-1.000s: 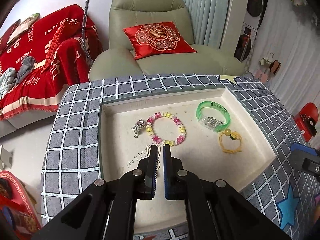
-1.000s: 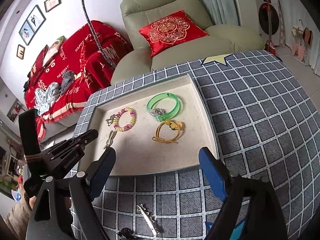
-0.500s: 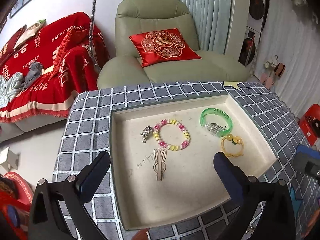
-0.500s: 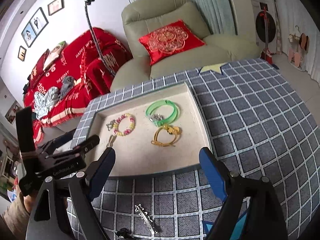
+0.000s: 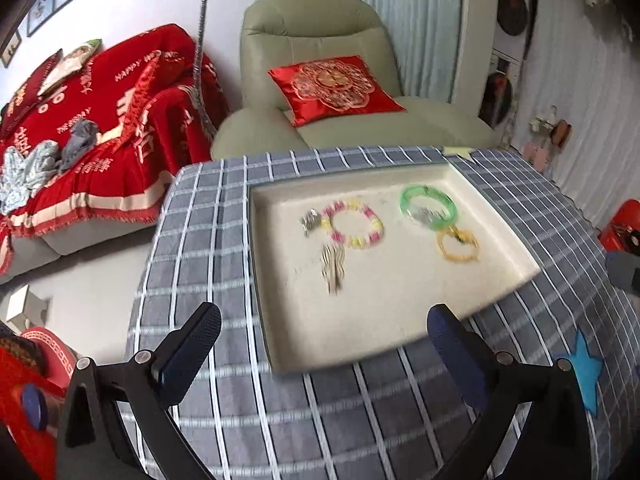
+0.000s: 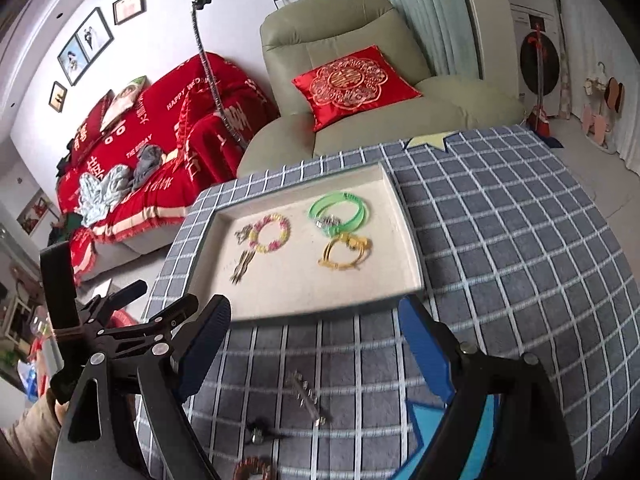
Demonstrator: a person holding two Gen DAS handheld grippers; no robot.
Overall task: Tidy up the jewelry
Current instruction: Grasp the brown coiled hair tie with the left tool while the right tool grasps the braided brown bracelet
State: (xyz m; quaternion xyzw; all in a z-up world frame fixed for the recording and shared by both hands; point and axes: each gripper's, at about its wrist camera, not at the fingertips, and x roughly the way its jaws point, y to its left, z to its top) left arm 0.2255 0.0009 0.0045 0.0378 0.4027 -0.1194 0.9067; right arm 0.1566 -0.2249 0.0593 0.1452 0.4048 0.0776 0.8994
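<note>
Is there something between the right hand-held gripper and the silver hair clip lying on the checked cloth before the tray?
Nothing visible: the right hand-held gripper is open, and only bare cloth lies before the silver hair clip.

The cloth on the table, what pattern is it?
Grey tablecloth with a white grid; clearest in the right wrist view.

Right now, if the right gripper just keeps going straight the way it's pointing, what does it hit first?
Probably the silver hair clip on the checked tablecloth, which lies between the open fingers of the right gripper, short of the tray. Depth is hard to judge through the fisheye, so it might meet bare cloth first.
</note>
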